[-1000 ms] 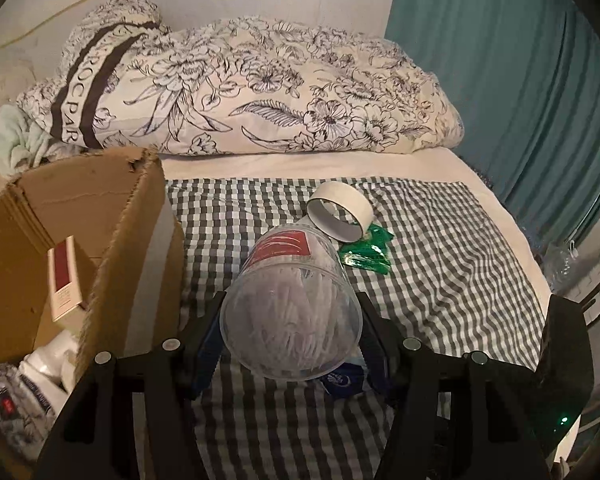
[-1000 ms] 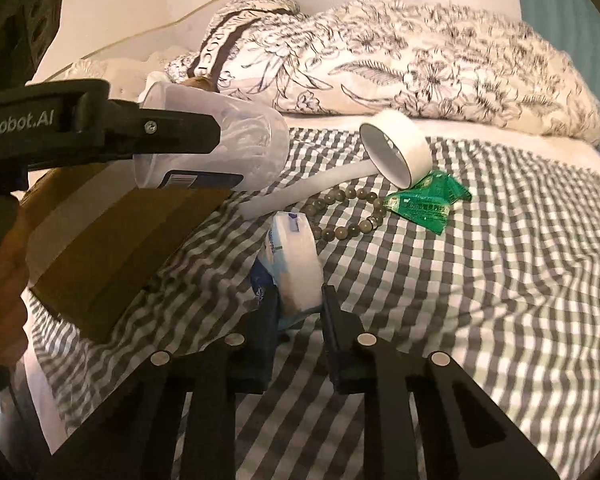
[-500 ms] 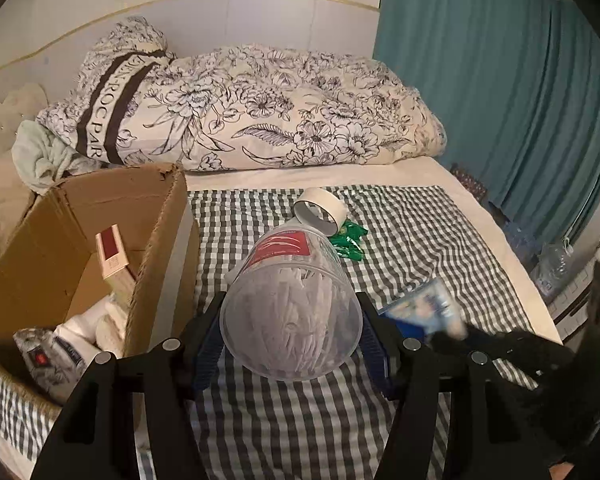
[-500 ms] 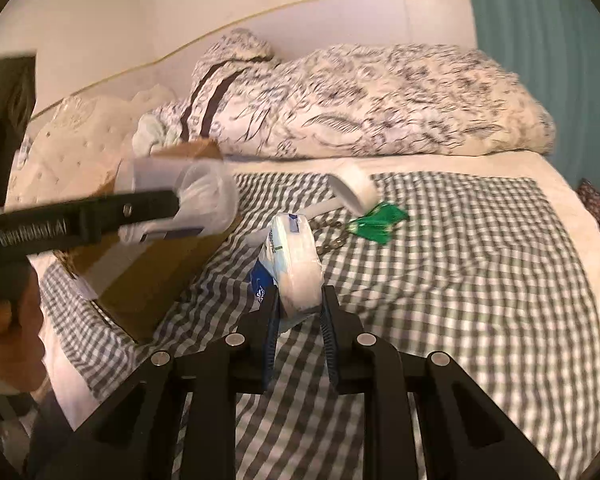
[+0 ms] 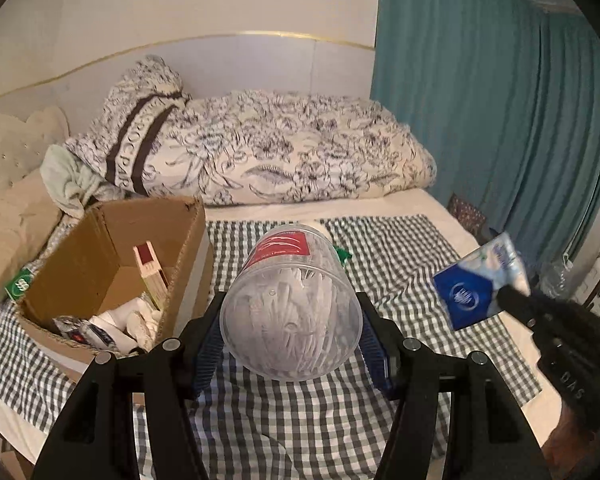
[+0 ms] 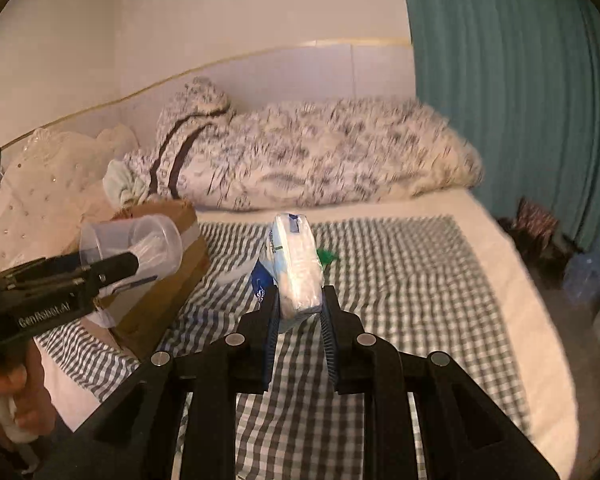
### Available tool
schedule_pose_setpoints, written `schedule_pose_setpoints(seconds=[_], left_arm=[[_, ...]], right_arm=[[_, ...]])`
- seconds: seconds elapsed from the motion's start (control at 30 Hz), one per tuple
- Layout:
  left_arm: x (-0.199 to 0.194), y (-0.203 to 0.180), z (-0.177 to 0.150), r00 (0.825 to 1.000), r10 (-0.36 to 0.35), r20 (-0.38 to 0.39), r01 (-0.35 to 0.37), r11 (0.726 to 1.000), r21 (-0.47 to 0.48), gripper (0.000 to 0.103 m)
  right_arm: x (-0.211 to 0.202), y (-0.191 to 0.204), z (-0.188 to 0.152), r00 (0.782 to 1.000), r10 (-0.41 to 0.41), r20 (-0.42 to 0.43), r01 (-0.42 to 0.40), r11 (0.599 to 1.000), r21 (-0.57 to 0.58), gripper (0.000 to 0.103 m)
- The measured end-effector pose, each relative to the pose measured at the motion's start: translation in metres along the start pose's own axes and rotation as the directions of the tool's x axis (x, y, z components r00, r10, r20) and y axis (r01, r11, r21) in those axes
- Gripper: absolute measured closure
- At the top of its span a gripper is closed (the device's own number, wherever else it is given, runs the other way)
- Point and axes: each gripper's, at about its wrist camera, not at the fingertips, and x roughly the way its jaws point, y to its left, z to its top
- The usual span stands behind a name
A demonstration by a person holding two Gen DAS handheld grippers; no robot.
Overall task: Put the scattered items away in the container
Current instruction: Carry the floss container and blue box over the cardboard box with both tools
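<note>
1. Both grippers are loaded and off the bed; the left gripper (image 5: 292, 344) clamps a clear tub (image 5: 292, 312) of white sticks across its sides, tub lying along the fingers with its base toward the camera; the right gripper (image 6: 298, 312) is closed on a tissue pack (image 6: 296, 272), pinched by its lower end, the rest standing up above the pads.
2. The step in hand looks like carrying both to the box (image 5: 112, 256); it sits on the checked cloth (image 5: 400, 248) at the left, open, with a few items already in it.
3. To do it well: bring the tub over the box mouth first, it is nearer; lower before letting go so the tub does not roll out.
4. Keep the two grippers apart over the box; the pack waits at the right, then follows.
5. Pose: both grippers point forward and somewhat down; a hand (image 6: 4, 392) shows at the left handle.
6. A green wrapper (image 6: 327, 256) lies on the cloth beyond the pack.
</note>
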Motion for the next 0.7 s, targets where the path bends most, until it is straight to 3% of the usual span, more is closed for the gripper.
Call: schedule_pose_setpoints(seconds=[0.2,0.7], left_arm=[[-0.021,0.002,0.002,0.999,0.002,0.038,-0.002,1.000,-0.007,0.041],[-0.035,0.049,0.011,0.997,0.057,0.061,-0.054,0.998,-0.045,0.041]], right_arm=[[-0.025,0.010,0.012,0.998,-0.014,0.060,0.015,1.000,-0.014,0.083],[-0.024,0.042,0.030,0.998,-0.022,0.065,0.025,0.999,-0.047,0.083]])
